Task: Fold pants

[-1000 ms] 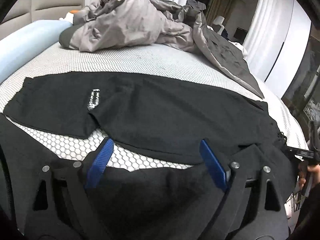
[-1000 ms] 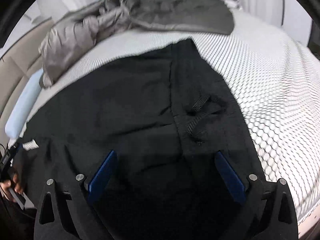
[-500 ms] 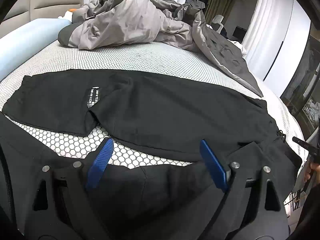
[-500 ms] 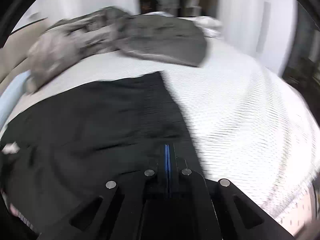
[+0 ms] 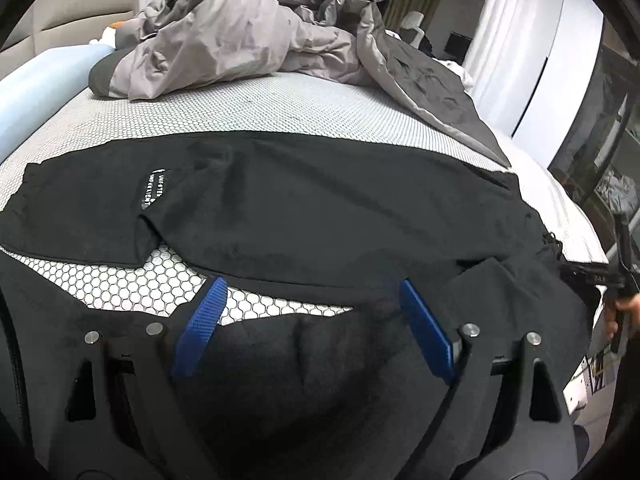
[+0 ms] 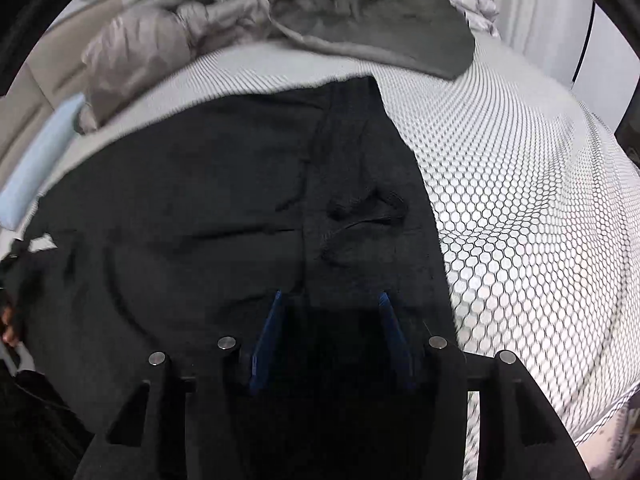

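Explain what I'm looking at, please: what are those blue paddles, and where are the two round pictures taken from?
There is no robot here: a person holds a hand-held gripper in each hand, with a fisheye camera on each looking along its two blue fingers. One picture is from the left hand-held gripper, open and holding nothing. The other is from the right hand-held gripper, whose jaws have just been opening; cloth lies beneath them, but I cannot tell whether they grip it. Black pants lie spread on a bed with a honeycomb-patterned cover, and a crumpled grey duvet sits behind.
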Action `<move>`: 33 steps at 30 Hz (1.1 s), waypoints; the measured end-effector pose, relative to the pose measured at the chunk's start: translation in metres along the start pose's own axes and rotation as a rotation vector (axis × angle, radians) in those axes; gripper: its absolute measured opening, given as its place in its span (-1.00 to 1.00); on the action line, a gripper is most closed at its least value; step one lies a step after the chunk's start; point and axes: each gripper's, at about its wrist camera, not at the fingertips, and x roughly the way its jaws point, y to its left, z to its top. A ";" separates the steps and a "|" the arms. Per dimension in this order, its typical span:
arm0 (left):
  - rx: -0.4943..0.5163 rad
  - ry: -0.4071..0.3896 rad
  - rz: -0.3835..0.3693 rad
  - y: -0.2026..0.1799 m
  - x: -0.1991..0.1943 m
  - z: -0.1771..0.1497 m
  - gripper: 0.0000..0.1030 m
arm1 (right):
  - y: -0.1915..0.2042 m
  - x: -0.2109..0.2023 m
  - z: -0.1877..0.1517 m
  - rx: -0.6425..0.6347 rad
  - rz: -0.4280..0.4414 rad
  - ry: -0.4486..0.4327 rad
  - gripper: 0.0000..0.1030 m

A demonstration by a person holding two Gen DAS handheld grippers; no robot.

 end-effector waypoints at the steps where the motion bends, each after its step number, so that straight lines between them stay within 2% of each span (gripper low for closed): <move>1: 0.004 0.002 -0.001 0.000 0.001 0.000 0.68 | 0.000 0.006 0.001 -0.004 0.008 0.009 0.15; 5: 0.004 0.010 0.000 -0.001 0.003 0.000 0.67 | 0.004 0.013 0.002 -0.047 0.024 0.028 0.24; 7: 0.005 0.008 0.000 -0.001 0.002 0.000 0.68 | 0.008 0.007 0.000 -0.055 0.025 0.015 0.03; 8: 0.005 0.009 0.001 -0.001 0.003 0.000 0.68 | 0.009 0.001 -0.003 -0.054 0.039 0.002 0.02; 13: 0.007 0.016 0.009 -0.001 0.003 -0.001 0.68 | 0.010 -0.017 -0.013 -0.072 0.207 -0.035 0.03; 15: 0.010 0.017 0.010 -0.002 0.002 -0.001 0.68 | 0.005 -0.014 -0.014 -0.035 0.255 -0.037 0.03; 17: 0.014 0.018 0.011 -0.002 0.003 -0.001 0.68 | -0.014 -0.004 -0.012 0.047 0.258 -0.010 0.04; 19: 0.017 0.019 0.013 -0.002 0.003 -0.002 0.68 | -0.024 0.008 -0.010 0.105 0.299 0.022 0.05; 21: 0.018 0.022 0.015 -0.002 0.004 -0.002 0.68 | -0.034 0.012 -0.010 0.152 0.351 0.014 0.05; 23: 0.017 0.020 0.015 -0.002 0.004 -0.002 0.68 | -0.038 0.010 -0.010 0.184 0.367 -0.003 -0.01; 28: 0.027 0.018 0.013 -0.005 0.004 -0.004 0.68 | -0.010 -0.023 -0.015 0.040 0.172 -0.105 -0.09; 30: 0.031 0.024 0.015 -0.005 0.005 -0.005 0.68 | 0.006 -0.039 -0.015 -0.038 0.047 -0.158 -0.18; 31: 0.033 0.026 0.016 -0.005 0.005 -0.005 0.68 | 0.013 -0.041 -0.014 -0.095 -0.044 -0.179 -0.32; 32: 0.034 0.028 0.018 -0.005 0.006 -0.005 0.68 | 0.019 -0.041 -0.013 -0.142 -0.121 -0.188 -0.64; 33: 0.034 0.029 0.020 -0.005 0.006 -0.004 0.68 | 0.020 -0.039 -0.015 -0.177 -0.236 -0.184 -0.91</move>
